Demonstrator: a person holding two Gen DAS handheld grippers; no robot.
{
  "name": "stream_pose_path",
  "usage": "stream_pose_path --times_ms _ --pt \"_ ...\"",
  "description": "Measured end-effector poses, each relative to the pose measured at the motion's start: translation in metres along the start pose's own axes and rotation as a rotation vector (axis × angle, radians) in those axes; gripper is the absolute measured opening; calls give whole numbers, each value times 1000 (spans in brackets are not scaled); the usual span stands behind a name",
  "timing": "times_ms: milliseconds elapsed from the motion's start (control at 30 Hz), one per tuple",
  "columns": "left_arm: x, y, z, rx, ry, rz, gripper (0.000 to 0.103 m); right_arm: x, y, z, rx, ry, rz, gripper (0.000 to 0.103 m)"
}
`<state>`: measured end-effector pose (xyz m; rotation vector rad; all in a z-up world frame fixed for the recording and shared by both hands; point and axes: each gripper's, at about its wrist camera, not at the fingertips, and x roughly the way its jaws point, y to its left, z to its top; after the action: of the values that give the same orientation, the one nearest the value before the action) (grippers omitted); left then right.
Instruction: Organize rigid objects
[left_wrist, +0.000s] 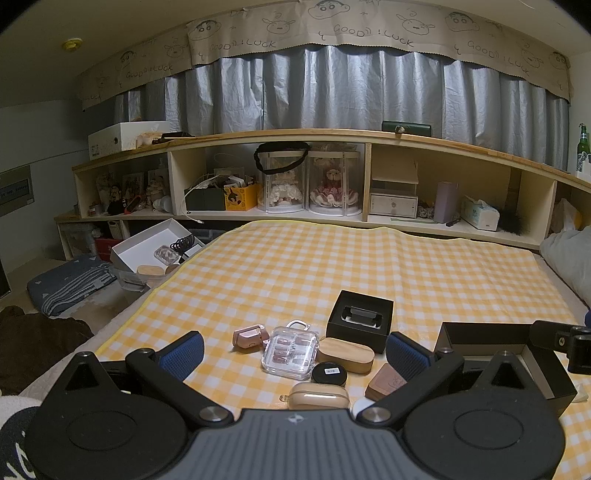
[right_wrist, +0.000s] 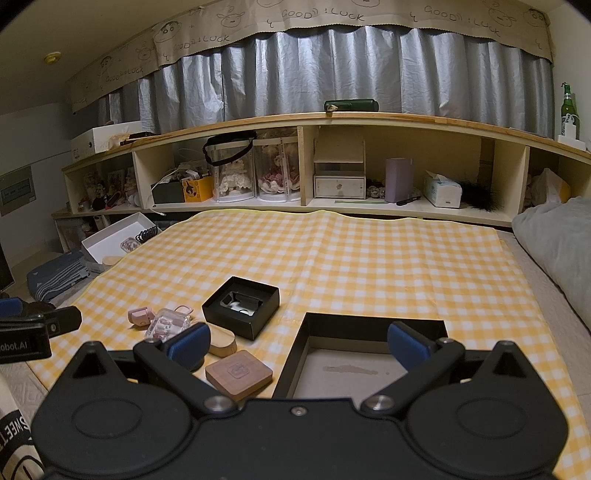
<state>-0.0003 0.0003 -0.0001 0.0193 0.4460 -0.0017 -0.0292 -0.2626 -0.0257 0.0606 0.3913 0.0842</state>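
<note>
I see both claws spread wide, gripping nothing: left claw (left_wrist: 295, 350) above the clear case (left_wrist: 291, 349) cluster, right claw (right_wrist: 295, 343) over the black tray (right_wrist: 373, 326). Everything rests on the checkered cloth (right_wrist: 369, 258).

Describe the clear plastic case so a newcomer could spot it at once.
On the yellow checked cloth, a cluster of small cases lies left of the big black tray. The clear plastic case sits mid-cluster, the only see-through one, showing pinkish pieces inside.
</note>
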Motion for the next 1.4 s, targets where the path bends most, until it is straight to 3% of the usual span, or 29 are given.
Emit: stream_pose_path --times_ms 1167,1400 --pt "0 0 0 2 -1 0 103 0 3 0 -3 1 -1 103" --pt "-3 -2 2 -4 -2 -2 103 1 -1 2 33 -40 7 103"
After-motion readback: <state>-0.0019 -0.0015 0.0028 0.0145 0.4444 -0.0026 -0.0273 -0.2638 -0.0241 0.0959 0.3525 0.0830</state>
